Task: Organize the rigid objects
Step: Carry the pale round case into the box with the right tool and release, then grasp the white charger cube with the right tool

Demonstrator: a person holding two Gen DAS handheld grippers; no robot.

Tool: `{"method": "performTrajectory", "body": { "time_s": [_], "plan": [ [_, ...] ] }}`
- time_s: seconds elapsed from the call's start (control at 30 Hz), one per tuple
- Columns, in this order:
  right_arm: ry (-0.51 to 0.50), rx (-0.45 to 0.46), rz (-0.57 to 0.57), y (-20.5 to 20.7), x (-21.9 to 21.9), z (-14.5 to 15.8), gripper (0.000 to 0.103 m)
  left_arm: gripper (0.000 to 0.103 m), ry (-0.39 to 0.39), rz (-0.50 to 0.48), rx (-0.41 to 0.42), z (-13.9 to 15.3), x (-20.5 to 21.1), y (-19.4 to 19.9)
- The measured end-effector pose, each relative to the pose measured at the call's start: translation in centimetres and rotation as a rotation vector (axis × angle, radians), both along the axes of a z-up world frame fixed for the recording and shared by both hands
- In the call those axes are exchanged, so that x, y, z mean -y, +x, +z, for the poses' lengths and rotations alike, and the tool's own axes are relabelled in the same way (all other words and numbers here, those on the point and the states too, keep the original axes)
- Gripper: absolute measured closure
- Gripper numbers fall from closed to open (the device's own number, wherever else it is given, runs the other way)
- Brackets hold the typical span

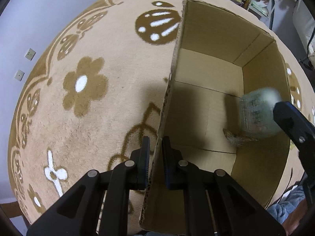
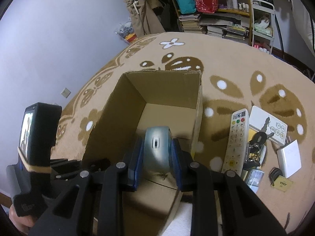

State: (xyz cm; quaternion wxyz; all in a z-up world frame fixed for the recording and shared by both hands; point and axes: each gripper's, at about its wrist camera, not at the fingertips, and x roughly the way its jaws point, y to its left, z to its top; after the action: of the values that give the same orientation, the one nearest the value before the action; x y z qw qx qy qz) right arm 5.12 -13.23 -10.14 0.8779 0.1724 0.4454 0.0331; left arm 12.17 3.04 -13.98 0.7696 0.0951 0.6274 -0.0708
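Right gripper [image 2: 156, 159] clamped on a small pale blue-grey container [image 2: 156, 147], blue pads pressing its two flanks, hanging inside the cardboard box [image 2: 126, 106] near the right wall. Blurred, so no telling exactly what it is: rounded, printed label, probably a plastic jar or bottle. Looks light and stiff, with a smooth curved skin that could slide between the pads; best held across the widest part, as now. Left gripper [image 1: 155, 157] pinched shut on the box's left wall, steadying it. Box floor otherwise bare apart from a torn patch. Out on the carpet [image 2: 226, 68], just beyond the box's right wall: remote control [image 2: 235, 137], keys [image 2: 259, 137], white cards, all hard and light, still waiting.
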Motion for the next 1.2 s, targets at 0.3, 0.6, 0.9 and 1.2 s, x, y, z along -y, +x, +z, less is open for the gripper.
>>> {"method": "performTrajectory", "body": {
  "time_s": [0.3, 0.6, 0.9, 1.2],
  "plan": [
    [-0.117, 0.042, 0.022, -0.6, -0.3, 2.8, 0.073, 0.092, 0.009, -0.005, 0.001, 0.1, 0.0, -0.3],
    [-0.226, 0.061, -0.001, -2.4, 2.1, 4.5, 0.041, 0.093, -0.001, -0.007, -0.003, 0.1, -0.1, -0.3],
    [-0.228, 0.008, -0.079, -3.7, 5.9, 2.7, 0.017, 0.093, -0.004, 0.000, -0.007, 0.1, 0.0, -0.3],
    [-0.164, -0.075, -0.130, -5.4, 7.8, -0.5, 0.015, 0.092, 0.009, -0.001, -0.006, 0.1, 0.1, -0.2]
  ]
}}
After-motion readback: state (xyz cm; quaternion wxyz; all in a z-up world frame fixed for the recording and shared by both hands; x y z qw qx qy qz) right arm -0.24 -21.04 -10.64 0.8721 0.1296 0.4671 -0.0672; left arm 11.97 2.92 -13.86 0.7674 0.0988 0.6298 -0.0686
